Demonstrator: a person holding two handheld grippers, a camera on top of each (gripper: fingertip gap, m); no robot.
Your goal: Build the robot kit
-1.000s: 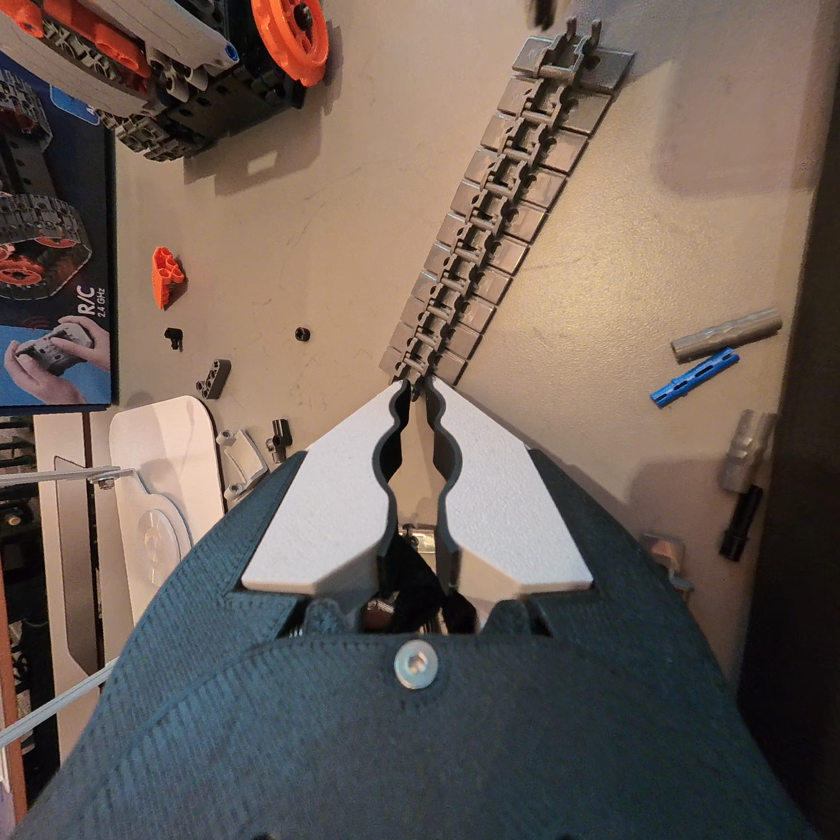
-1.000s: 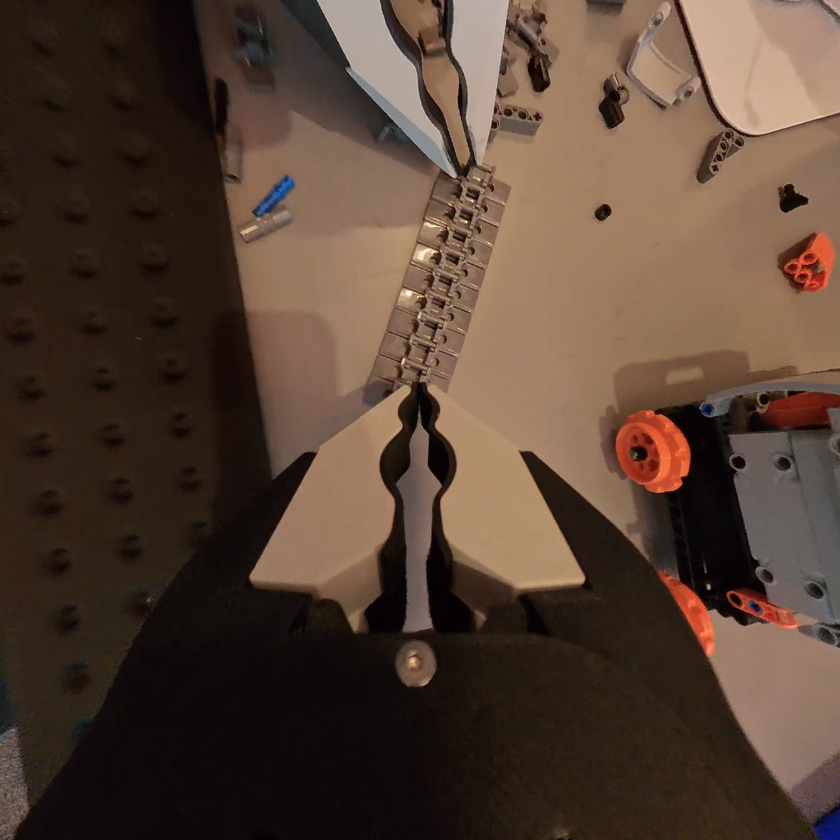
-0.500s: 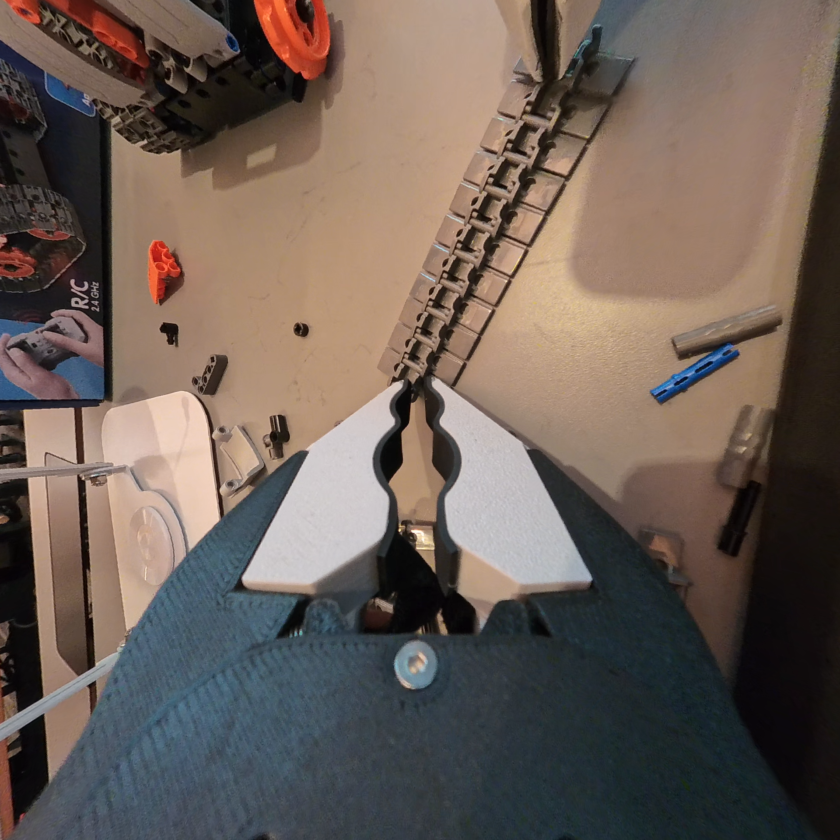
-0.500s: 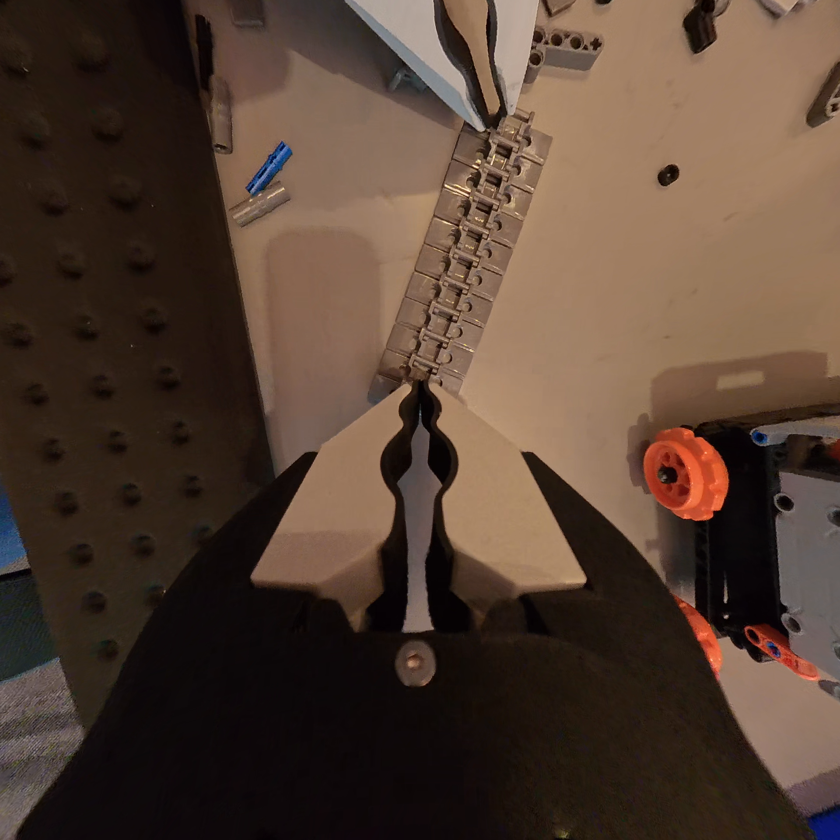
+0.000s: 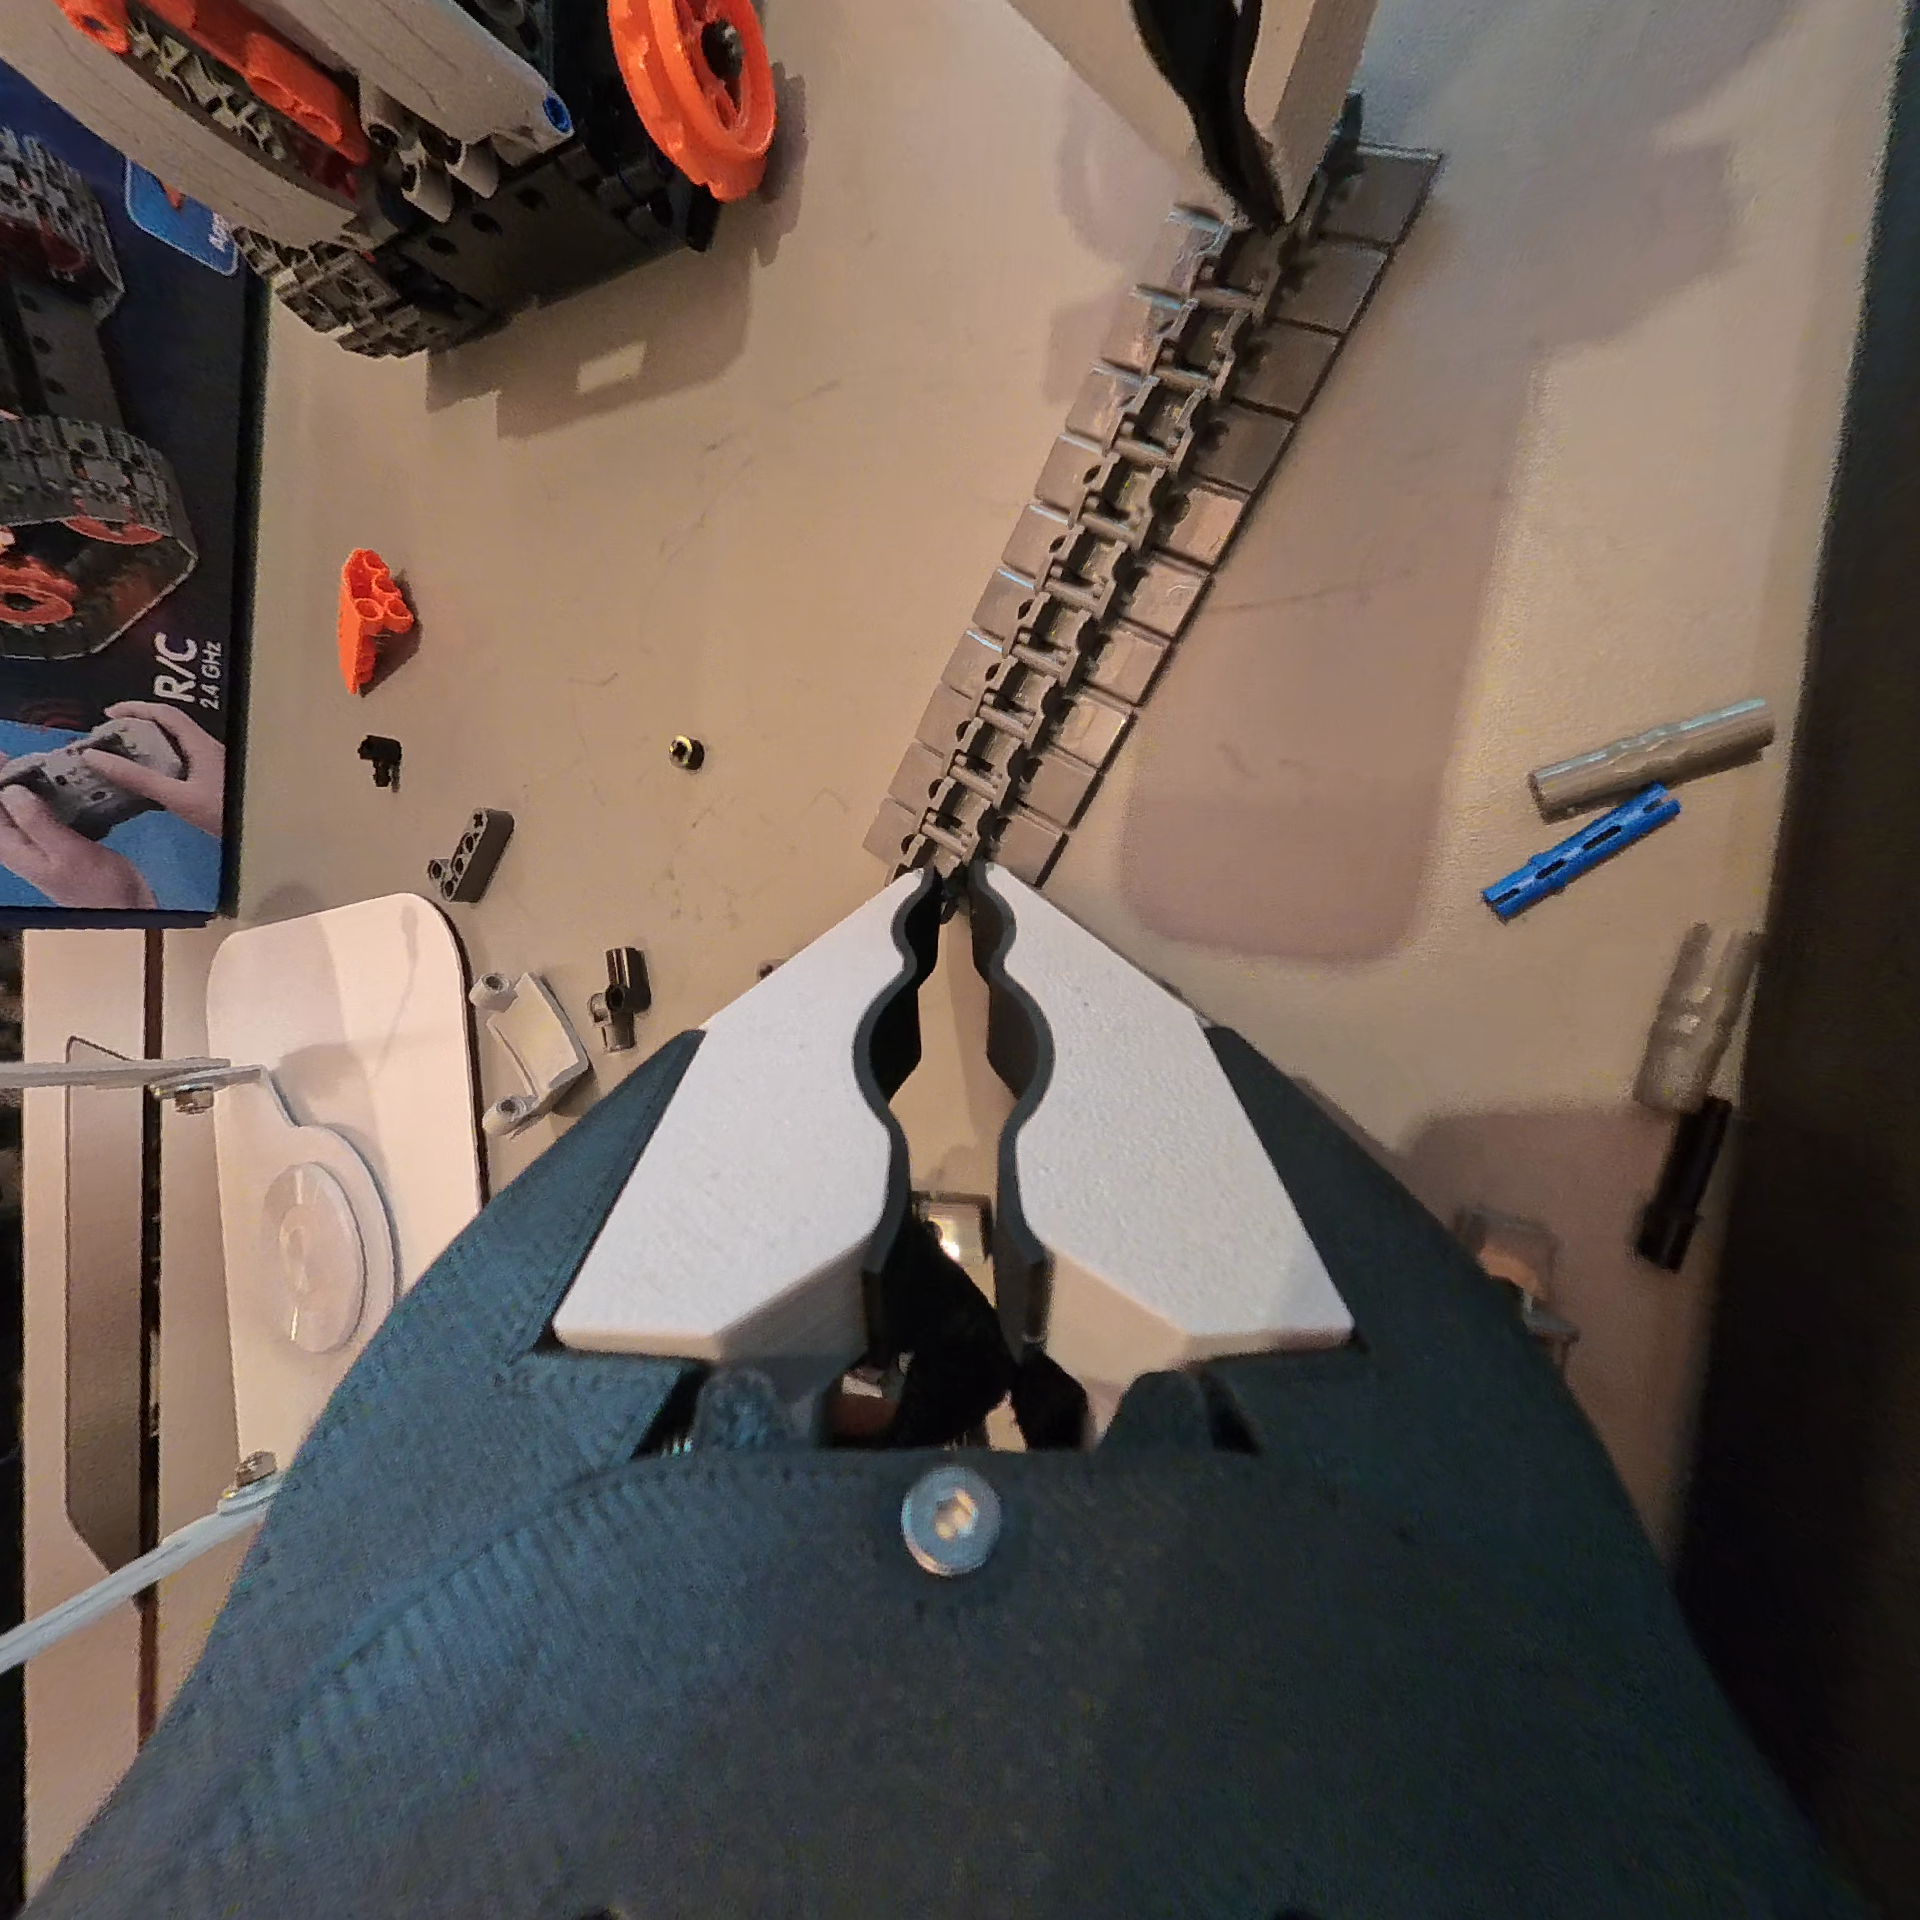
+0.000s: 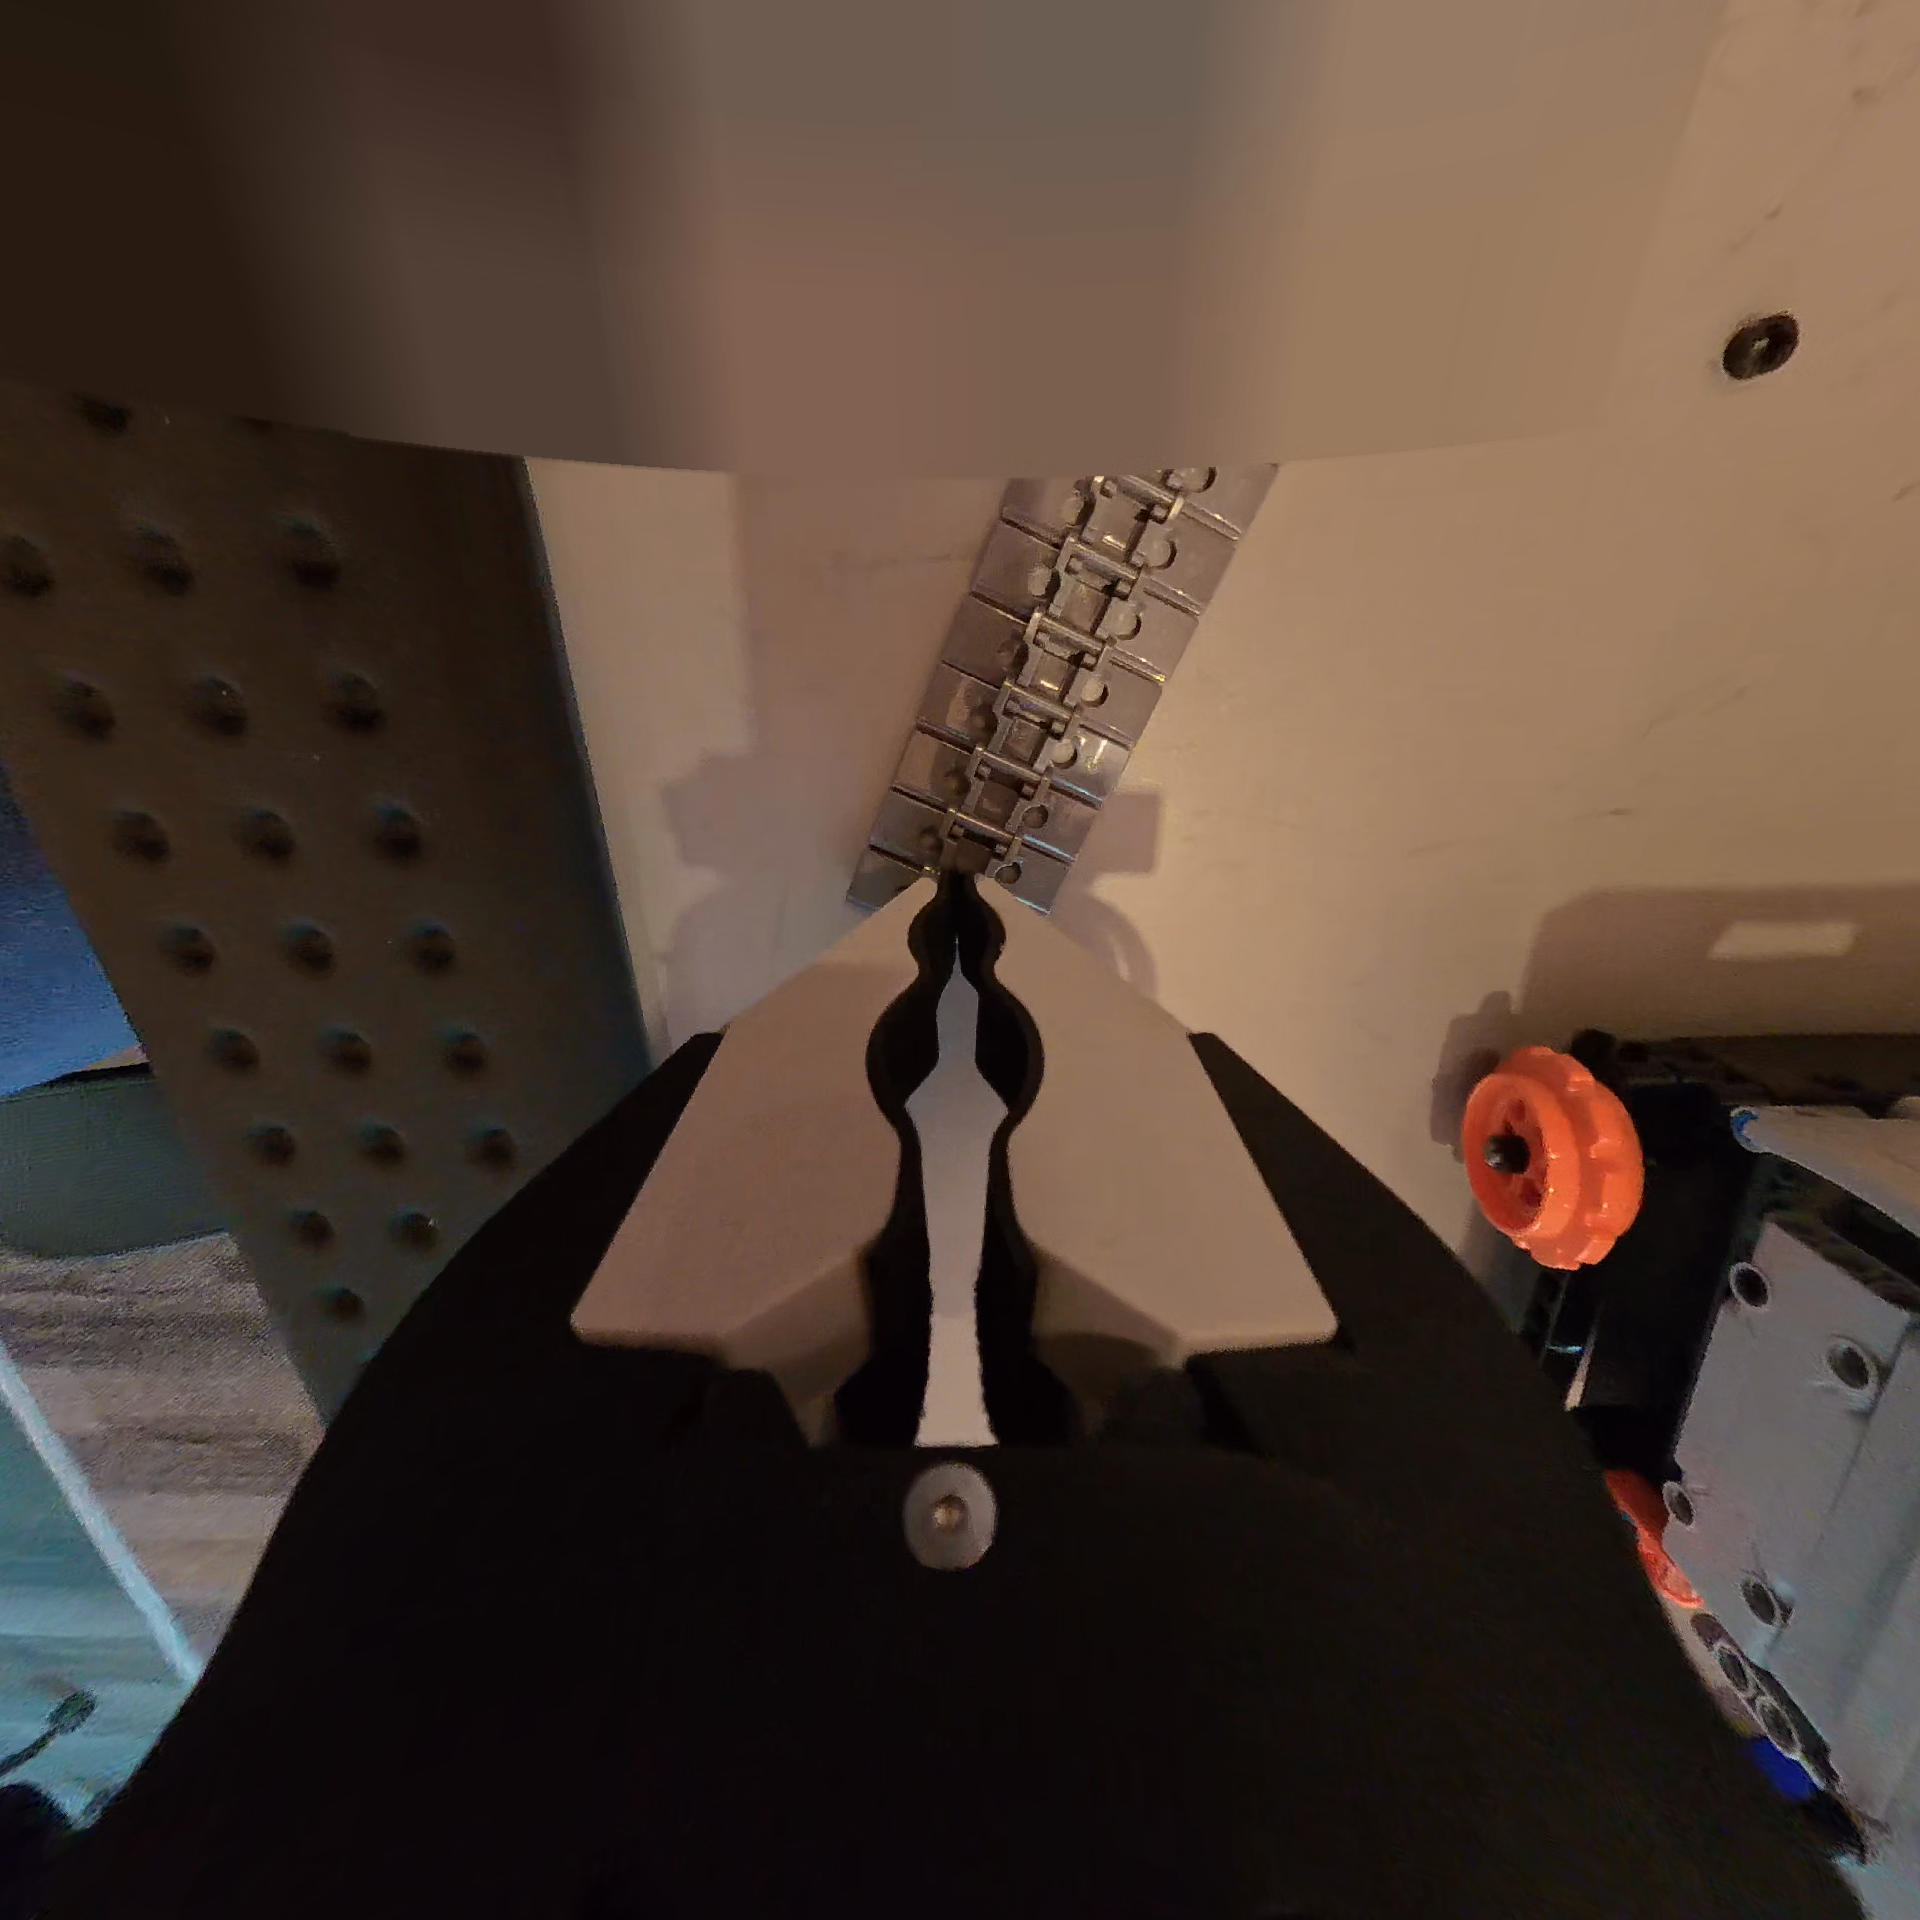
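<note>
Pinching one end of the grey track strip (image 5: 1112,561) between its tips, my left gripper (image 5: 954,883) is clamped on the last link, and the chain runs away ahead of the fingers and off to their right, lying flat on the pale tabletop (image 5: 727,540). At the strip's far end I can see my right gripper (image 5: 1252,203) clamped on the opposite link. From the right wrist view the right gripper (image 6: 954,885) has its tips drawn tight on the end link of the same track strip (image 6: 1060,686), which stretches straight ahead until a blurred patch covers it.

Left of my left fingers lie an orange brick (image 5: 372,615), a dark angled beam (image 5: 470,852), a small black ring (image 5: 686,750) and a white curved panel (image 5: 530,1044). Farther ahead and left stands a partly built tracked vehicle (image 5: 416,156) with an orange wheel (image 5: 694,88), beside a printed box (image 5: 104,520). Right of the fingers sit a grey axle connector (image 5: 1652,767), a blue pin (image 5: 1579,850) just beside it, and a black pin (image 5: 1683,1179) nearer the table's edge.
</note>
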